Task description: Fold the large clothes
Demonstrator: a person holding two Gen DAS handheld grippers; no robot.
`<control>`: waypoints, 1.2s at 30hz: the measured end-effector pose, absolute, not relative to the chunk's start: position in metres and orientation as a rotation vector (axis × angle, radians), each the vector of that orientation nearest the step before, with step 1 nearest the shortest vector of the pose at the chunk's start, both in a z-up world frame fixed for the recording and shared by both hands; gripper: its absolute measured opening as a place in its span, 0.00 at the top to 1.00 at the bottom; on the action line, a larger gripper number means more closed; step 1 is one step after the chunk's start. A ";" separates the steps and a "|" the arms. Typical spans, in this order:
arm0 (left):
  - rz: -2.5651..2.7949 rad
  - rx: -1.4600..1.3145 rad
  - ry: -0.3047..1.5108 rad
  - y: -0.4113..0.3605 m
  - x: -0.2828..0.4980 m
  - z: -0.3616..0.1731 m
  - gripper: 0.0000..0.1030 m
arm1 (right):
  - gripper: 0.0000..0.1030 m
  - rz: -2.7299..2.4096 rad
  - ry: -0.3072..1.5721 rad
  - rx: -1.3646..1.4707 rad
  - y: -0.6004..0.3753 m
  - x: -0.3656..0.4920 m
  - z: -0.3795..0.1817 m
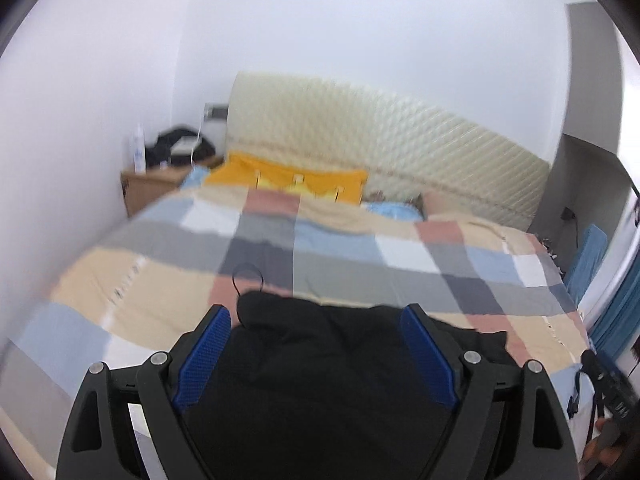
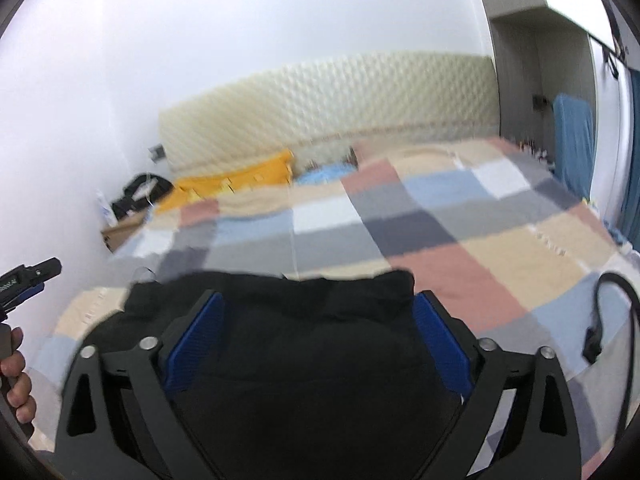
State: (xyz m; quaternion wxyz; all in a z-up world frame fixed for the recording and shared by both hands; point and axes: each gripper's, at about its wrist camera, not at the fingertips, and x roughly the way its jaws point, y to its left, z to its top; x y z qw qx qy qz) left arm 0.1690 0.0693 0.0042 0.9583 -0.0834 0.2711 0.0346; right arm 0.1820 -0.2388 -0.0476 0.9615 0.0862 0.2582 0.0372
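Note:
A large black garment (image 1: 320, 364) lies bunched at the near edge of the bed, on a checked bedspread (image 1: 360, 248). My left gripper (image 1: 316, 320) is open, its blue pads (image 1: 202, 360) wide apart with the black cloth between and below them. In the right wrist view the same black garment (image 2: 316, 344) fills the space between the blue pads (image 2: 192, 344) of my right gripper (image 2: 318, 304), which is also open. A thin black drawcord (image 1: 248, 276) loops out from the cloth's far edge. Both views are motion-blurred.
The bed has a cream quilted headboard (image 1: 400, 136), a yellow pillow (image 1: 288, 178) and a blue pillow (image 1: 392, 210). A wooden nightstand (image 1: 152, 184) with a black bag stands at the left wall. A black cable (image 2: 612, 320) lies at the bed's right edge. The other hand-held gripper (image 2: 28, 276) shows at far left.

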 end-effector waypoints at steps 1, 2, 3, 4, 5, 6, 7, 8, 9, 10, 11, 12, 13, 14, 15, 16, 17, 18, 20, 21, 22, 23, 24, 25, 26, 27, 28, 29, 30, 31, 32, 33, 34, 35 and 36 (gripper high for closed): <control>0.060 -0.153 0.538 0.065 0.159 0.018 0.16 | 0.00 0.088 0.490 0.180 -0.238 0.168 -0.030; 0.047 -0.143 0.528 0.062 0.150 0.029 0.15 | 0.00 0.095 0.471 0.181 -0.237 0.160 -0.020; 0.034 -0.134 0.517 0.058 0.141 0.039 0.14 | 0.00 0.099 0.455 0.179 -0.235 0.152 -0.009; 0.016 -0.123 0.498 0.052 0.128 0.053 0.11 | 0.00 0.109 0.431 0.171 -0.233 0.140 0.007; 0.009 -0.118 0.487 0.049 0.120 0.062 0.11 | 0.00 0.118 0.413 0.167 -0.231 0.132 0.019; -0.001 -0.112 0.469 0.045 0.108 0.074 0.11 | 0.00 0.124 0.398 0.165 -0.230 0.125 0.028; -0.008 -0.109 0.458 0.042 0.100 0.081 0.11 | 0.00 0.130 0.381 0.161 -0.229 0.116 0.041; -0.019 -0.107 0.447 0.039 0.089 0.090 0.11 | 0.00 0.135 0.362 0.157 -0.227 0.106 0.054; -0.030 -0.106 0.437 0.036 0.080 0.098 0.11 | 0.00 0.140 0.350 0.156 -0.226 0.100 0.061; -0.037 -0.106 0.425 0.033 0.070 0.104 0.10 | 0.00 0.146 0.329 0.155 -0.225 0.088 0.074; -0.042 -0.104 0.416 0.031 0.063 0.109 0.10 | 0.00 0.148 0.311 0.153 -0.224 0.078 0.083; -0.044 -0.104 0.410 0.029 0.054 0.114 0.10 | 0.00 0.151 0.299 0.152 -0.224 0.072 0.087; -0.043 -0.106 0.406 0.028 0.048 0.117 0.10 | 0.00 0.158 0.280 0.149 -0.222 0.059 0.097; -0.043 -0.107 0.400 0.027 0.039 0.120 0.10 | 0.00 0.165 0.266 0.148 -0.222 0.050 0.104; -0.043 -0.106 0.398 0.026 0.033 0.122 0.10 | 0.00 0.170 0.258 0.148 -0.222 0.044 0.107; -0.045 -0.107 0.398 0.025 0.027 0.123 0.10 | 0.00 0.182 0.243 0.152 -0.221 0.033 0.114; -0.049 -0.106 0.401 0.024 0.021 0.123 0.10 | 0.00 0.190 0.234 0.156 -0.221 0.025 0.117; -0.053 -0.102 0.404 0.023 0.015 0.124 0.10 | 0.00 0.195 0.229 0.160 -0.220 0.019 0.120; -0.046 -0.095 0.404 0.022 0.003 0.122 0.10 | 0.00 0.204 0.221 0.163 -0.219 0.006 0.122; -0.044 -0.095 0.402 0.022 -0.002 0.121 0.10 | 0.00 0.207 0.218 0.164 -0.219 0.002 0.121; -0.043 -0.092 0.402 0.022 -0.006 0.120 0.10 | 0.00 0.205 0.216 0.165 -0.218 -0.004 0.121; -0.039 -0.088 0.406 0.021 -0.011 0.119 0.10 | 0.00 0.206 0.216 0.164 -0.217 -0.008 0.119; -0.036 -0.090 0.407 0.021 -0.013 0.117 0.10 | 0.00 0.210 0.219 0.164 -0.216 -0.013 0.117; -0.033 -0.087 0.408 0.020 -0.018 0.115 0.10 | 0.00 0.214 0.229 0.167 -0.215 -0.017 0.114; -0.034 -0.084 0.411 0.019 -0.021 0.113 0.10 | 0.00 0.213 0.236 0.169 -0.215 -0.018 0.111; -0.035 -0.081 0.415 0.017 -0.024 0.110 0.10 | 0.00 0.208 0.242 0.172 -0.215 -0.022 0.107; -0.032 -0.076 0.417 0.016 -0.027 0.108 0.10 | 0.00 0.205 0.247 0.172 -0.215 -0.024 0.105; -0.026 -0.072 0.420 0.015 -0.029 0.105 0.10 | 0.00 0.203 0.255 0.167 -0.214 -0.025 0.101; -0.026 -0.073 0.421 0.014 -0.033 0.103 0.10 | 0.00 0.201 0.265 0.162 -0.214 -0.028 0.097; -0.027 -0.078 0.423 0.013 -0.036 0.099 0.10 | 0.00 0.196 0.277 0.159 -0.211 -0.030 0.091; -0.031 -0.084 0.432 0.013 -0.037 0.094 0.10 | 0.00 0.199 0.287 0.158 -0.210 -0.031 0.086; -0.034 -0.088 0.441 0.013 -0.037 0.089 0.10 | 0.00 0.201 0.300 0.158 -0.210 -0.032 0.081; -0.034 -0.090 0.449 0.013 -0.038 0.085 0.10 | 0.00 0.195 0.317 0.154 -0.208 -0.032 0.073; -0.033 -0.093 0.463 0.013 -0.037 0.080 0.10 | 0.00 0.192 0.331 0.149 -0.207 -0.033 0.067; -0.029 -0.095 0.480 0.014 -0.035 0.072 0.10 | 0.00 0.189 0.340 0.147 -0.208 -0.033 0.063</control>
